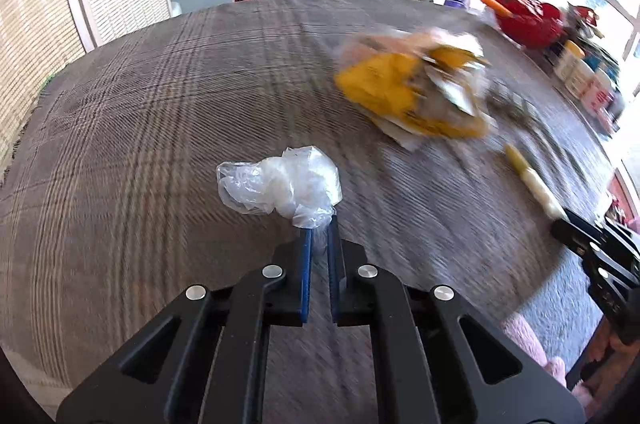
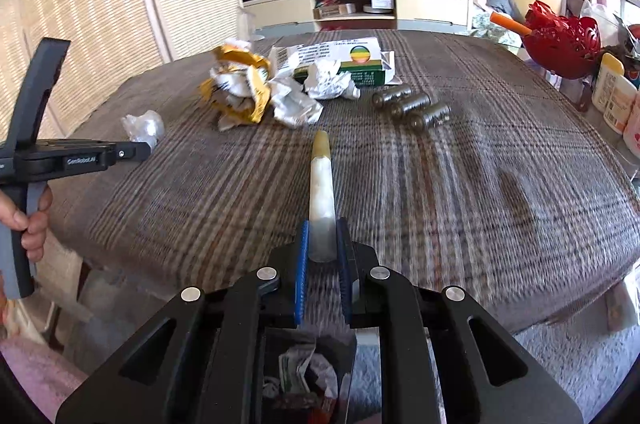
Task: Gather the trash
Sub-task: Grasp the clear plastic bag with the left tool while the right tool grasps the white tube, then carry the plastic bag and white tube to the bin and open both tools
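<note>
My left gripper (image 1: 319, 230) is shut on a crumpled clear plastic bag (image 1: 280, 186) and holds it above the plaid tablecloth (image 1: 160, 112). The bag also shows in the right wrist view (image 2: 144, 126), at the left gripper's tip. My right gripper (image 2: 323, 234) is shut on a white tube with a yellow tip (image 2: 322, 184), held over the table's near edge; the tube shows in the left wrist view (image 1: 534, 184). On the table lie a crumpled yellow wrapper (image 2: 240, 84), crumpled white paper (image 2: 316, 92), a green-and-white box (image 2: 352, 60) and three small brown vials (image 2: 412, 106).
A black bin with trash in it (image 2: 304, 372) sits on the floor below my right gripper. A red basket (image 2: 560, 40) and bottles (image 2: 612, 92) stand at the table's right edge. A TV cabinet (image 2: 360, 4) is behind the table.
</note>
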A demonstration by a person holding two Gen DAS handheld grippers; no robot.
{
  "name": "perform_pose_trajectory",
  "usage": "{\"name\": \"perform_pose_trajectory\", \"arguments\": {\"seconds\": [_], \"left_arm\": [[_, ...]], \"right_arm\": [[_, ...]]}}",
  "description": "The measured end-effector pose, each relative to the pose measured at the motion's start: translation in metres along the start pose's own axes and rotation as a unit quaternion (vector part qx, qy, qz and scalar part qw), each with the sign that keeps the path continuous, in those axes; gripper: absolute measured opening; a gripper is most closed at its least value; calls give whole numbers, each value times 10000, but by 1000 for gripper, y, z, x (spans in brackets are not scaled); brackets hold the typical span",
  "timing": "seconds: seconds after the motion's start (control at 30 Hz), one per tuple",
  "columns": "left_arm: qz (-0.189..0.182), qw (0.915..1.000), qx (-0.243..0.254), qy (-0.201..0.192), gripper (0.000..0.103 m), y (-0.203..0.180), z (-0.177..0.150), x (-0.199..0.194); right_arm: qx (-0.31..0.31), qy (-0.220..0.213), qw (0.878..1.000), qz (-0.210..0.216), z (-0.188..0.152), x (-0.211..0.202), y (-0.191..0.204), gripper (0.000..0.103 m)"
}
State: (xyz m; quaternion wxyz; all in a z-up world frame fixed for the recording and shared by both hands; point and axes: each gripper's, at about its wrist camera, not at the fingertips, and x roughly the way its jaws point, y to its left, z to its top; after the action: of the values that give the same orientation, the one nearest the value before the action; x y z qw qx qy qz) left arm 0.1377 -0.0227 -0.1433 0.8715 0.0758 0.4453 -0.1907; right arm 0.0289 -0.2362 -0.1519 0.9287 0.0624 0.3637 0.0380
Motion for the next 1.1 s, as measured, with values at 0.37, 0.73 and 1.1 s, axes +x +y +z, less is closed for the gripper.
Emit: {"name": "perform_pose_trajectory", "arguments": {"seconds": [0.37,0.73,1.1], "left_arm": [[-144,9989,102,-438,5,-62,-57,-67],[-748,9962,-355,-264,5,-91,-124,-66],[-963,9921,-716,375,5,-98,-182,-24]], "right_arm": [[203,-22,9993,323,-34,-44,-8,14],[167,93,9992,361,-70,-74,-2,15],[285,873,9945,499,-111,-49,7,15]]}}
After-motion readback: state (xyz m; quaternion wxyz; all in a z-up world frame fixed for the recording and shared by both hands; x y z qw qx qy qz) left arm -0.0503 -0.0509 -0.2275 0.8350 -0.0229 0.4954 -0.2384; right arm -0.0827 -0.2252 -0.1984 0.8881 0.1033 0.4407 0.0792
